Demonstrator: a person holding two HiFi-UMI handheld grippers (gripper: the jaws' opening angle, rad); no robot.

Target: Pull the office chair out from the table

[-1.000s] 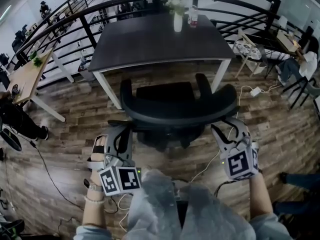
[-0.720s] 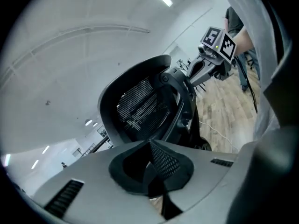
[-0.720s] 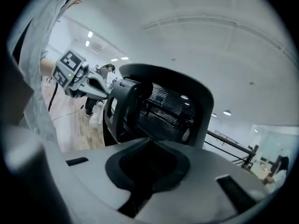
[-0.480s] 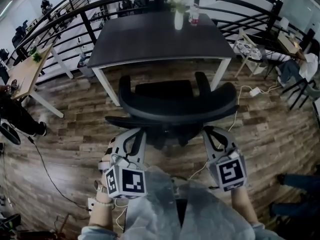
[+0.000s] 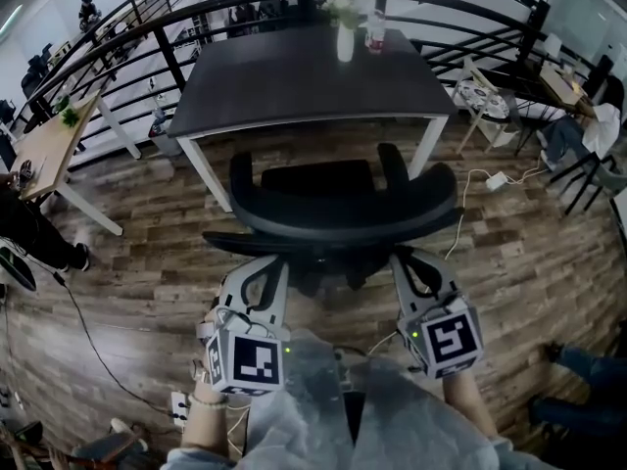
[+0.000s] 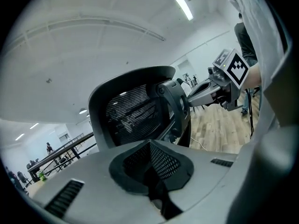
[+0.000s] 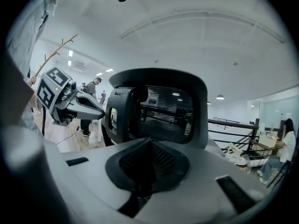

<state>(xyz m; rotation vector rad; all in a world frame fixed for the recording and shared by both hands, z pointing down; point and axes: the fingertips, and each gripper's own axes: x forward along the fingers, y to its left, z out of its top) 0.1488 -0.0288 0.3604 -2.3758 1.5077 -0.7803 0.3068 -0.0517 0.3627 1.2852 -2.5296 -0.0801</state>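
The black office chair stands just in front of me, its seat toward the dark-topped table. My left gripper reaches the lower left of the backrest, and my right gripper the lower right. In the left gripper view the shut jaws point at the mesh backrest, with the right gripper beyond it. In the right gripper view the shut jaws face the backrest, and the left gripper shows at the left. Nothing shows between either pair of jaws. I cannot tell whether the tips touch the chair.
A white vase and a bottle stand at the table's far edge. A black railing curves behind it. A cable with an adaptor lies on the wooden floor at right. A wooden desk is at left.
Both grippers have rolled and moved inward toward the chair's middle. The right gripper's jaws have closed. The chair stands about where it was.
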